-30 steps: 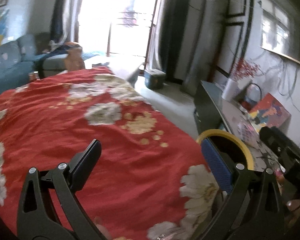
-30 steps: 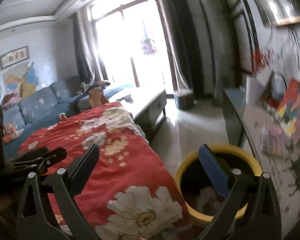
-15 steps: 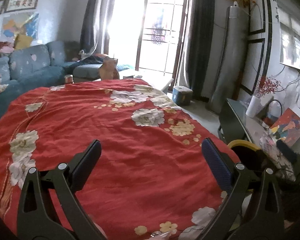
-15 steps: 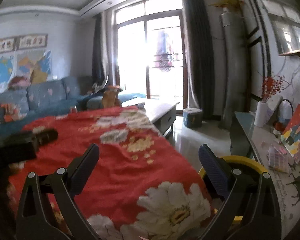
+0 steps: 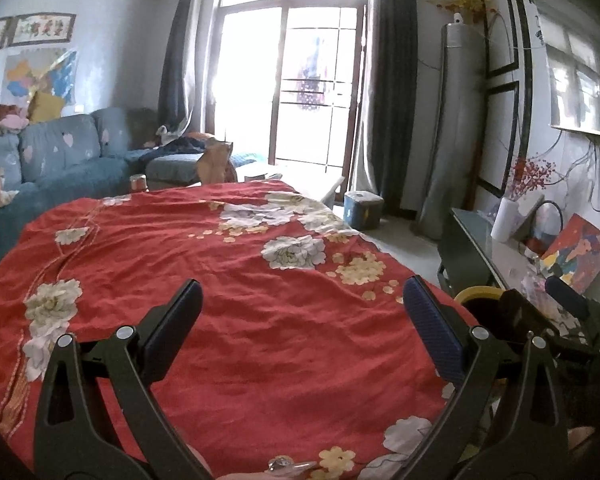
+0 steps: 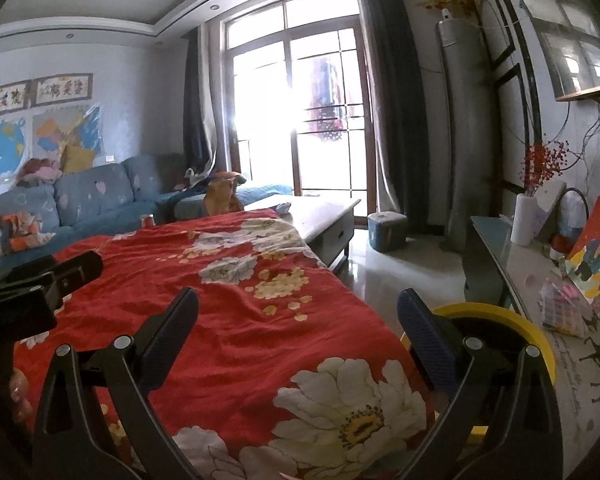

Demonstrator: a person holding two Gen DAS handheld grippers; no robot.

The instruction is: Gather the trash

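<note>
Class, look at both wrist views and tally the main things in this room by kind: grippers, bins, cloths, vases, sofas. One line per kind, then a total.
Grippers: 2, the left gripper and the right gripper, both with jaws apart and empty
Bins: 1, the yellow bin
Cloths: 1, the red floral cloth
Vases: 1, the white vase
Sofas: 1, the blue sofa
Total: 6

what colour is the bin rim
Yellow; the bin rim shows best in the right wrist view.

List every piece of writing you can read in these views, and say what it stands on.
Nothing can be quoted with confidence.
Framed calligraphy panels on the left wall: large red characters, too blurred to read.
Coloured wall maps below them: labels too small.
Red painted canvas on the side cabinet: no legible text.
Red floral cloth and yellow-rimmed bin: no writing seen.
</note>
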